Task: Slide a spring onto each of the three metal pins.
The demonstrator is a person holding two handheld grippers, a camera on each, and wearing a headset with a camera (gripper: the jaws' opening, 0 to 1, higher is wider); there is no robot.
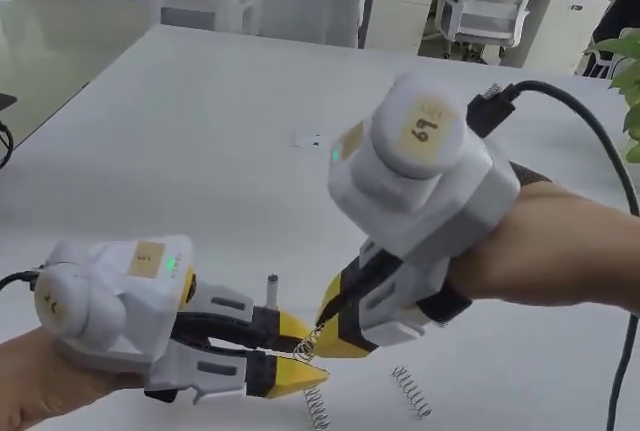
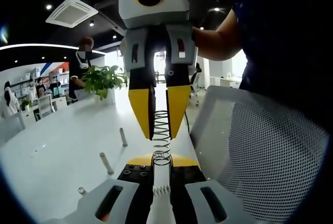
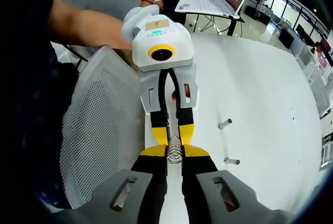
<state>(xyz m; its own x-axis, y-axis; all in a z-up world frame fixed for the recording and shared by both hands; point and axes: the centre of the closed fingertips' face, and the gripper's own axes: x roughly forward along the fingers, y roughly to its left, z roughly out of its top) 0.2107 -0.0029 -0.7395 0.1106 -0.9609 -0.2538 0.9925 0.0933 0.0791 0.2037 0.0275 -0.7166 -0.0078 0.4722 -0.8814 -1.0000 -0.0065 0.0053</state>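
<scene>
nearest you, a loose spring [image 1: 316, 406] and a second spring [image 1: 410, 391] lie apart on the white table [image 1: 200, 151]. just beyond them, your left gripper [image 1: 305, 353] and right gripper [image 1: 318, 336] meet tip to tip. each has its jaws drawn narrow, pinching one end of a held spring [image 2: 162, 130] raised off the table between them. past the tips, three metal pins [image 2: 106, 162] stand in a row on the tabletop. office chairs [image 1: 490, 1] sit beyond the far edge.
</scene>
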